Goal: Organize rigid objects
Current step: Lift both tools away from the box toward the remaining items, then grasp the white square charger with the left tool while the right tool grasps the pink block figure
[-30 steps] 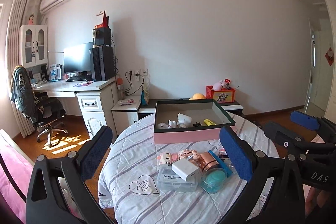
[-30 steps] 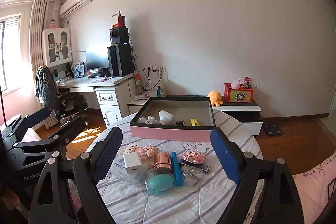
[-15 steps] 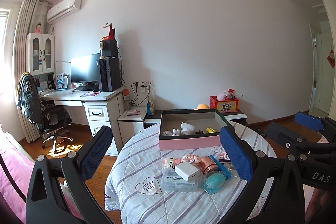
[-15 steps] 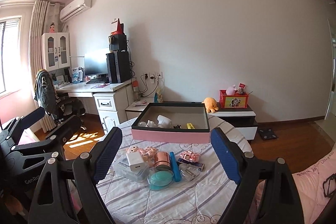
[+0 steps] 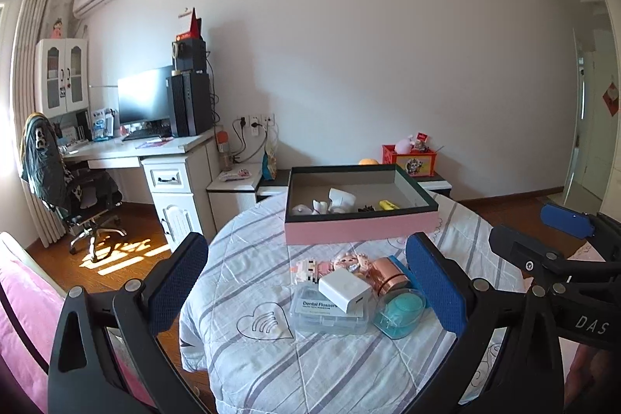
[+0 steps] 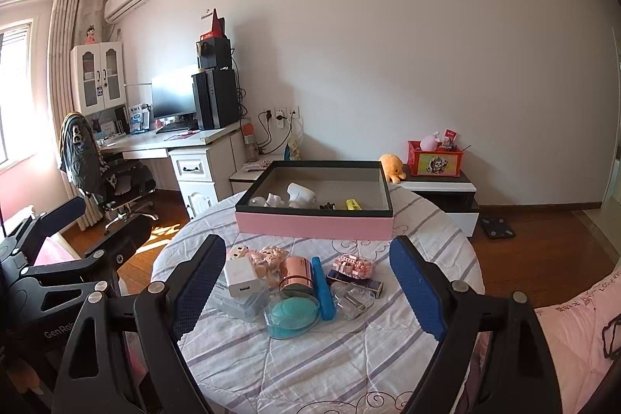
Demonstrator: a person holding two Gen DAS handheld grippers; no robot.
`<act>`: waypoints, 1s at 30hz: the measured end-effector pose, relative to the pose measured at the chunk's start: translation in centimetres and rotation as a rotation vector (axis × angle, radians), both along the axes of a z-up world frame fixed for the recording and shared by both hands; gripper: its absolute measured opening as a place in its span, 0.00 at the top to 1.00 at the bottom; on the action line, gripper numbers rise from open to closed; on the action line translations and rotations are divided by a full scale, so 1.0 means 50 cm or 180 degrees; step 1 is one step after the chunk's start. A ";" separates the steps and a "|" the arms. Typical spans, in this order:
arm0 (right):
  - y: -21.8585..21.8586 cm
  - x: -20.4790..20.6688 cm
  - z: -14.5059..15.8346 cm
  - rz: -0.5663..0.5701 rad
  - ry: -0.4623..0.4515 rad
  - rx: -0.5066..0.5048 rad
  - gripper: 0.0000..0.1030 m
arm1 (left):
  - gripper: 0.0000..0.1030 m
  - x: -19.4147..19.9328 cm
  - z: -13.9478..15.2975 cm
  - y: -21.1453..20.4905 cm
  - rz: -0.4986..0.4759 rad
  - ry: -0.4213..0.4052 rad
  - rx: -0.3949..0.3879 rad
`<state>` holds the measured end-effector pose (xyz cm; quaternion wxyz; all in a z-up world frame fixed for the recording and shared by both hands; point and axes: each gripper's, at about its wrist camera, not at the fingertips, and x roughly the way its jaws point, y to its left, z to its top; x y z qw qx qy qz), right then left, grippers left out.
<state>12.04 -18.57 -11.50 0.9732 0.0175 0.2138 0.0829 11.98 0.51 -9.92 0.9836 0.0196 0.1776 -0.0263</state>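
The left hand-held gripper (image 5: 306, 288) hangs above the near edge of the round table (image 5: 271, 367) with its blue pads spread wide and nothing between them. The right hand-held gripper (image 6: 306, 290) is likewise wide apart and empty, just beside it. Below them, on the striped cloth, lies a cluster of small things: a clear dental flosser box (image 5: 330, 313) with a white charger (image 5: 343, 290) on top, a teal brush in a clear case (image 6: 291, 315), a rose-gold jar (image 6: 297, 272), a blue stick (image 6: 322, 288), a clear bottle (image 6: 355, 295), and pink brick figures (image 6: 353, 264). Farther back stands a pink box (image 6: 314, 224) with a dark rim, holding white pieces (image 6: 299, 194) and a yellow item (image 6: 353, 205). Beyond the table are a desk (image 5: 136, 152) with a monitor (image 5: 145, 99) and a low cabinet (image 6: 438, 187).
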 end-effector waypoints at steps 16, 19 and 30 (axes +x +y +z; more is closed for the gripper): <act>-0.039 0.147 -0.195 -0.0023 0.0919 0.0025 0.15 | 0.00 0.155 -0.172 -0.007 -0.0111 0.0953 -0.0069; -0.052 0.161 -0.209 -0.0049 0.0971 0.0059 0.15 | 0.00 0.183 -0.186 -0.033 -0.0139 0.1004 0.0022; -0.072 0.192 -0.234 -0.0064 0.1054 0.0145 0.15 | 0.15 0.269 -0.233 -0.053 -0.0070 0.1221 0.0084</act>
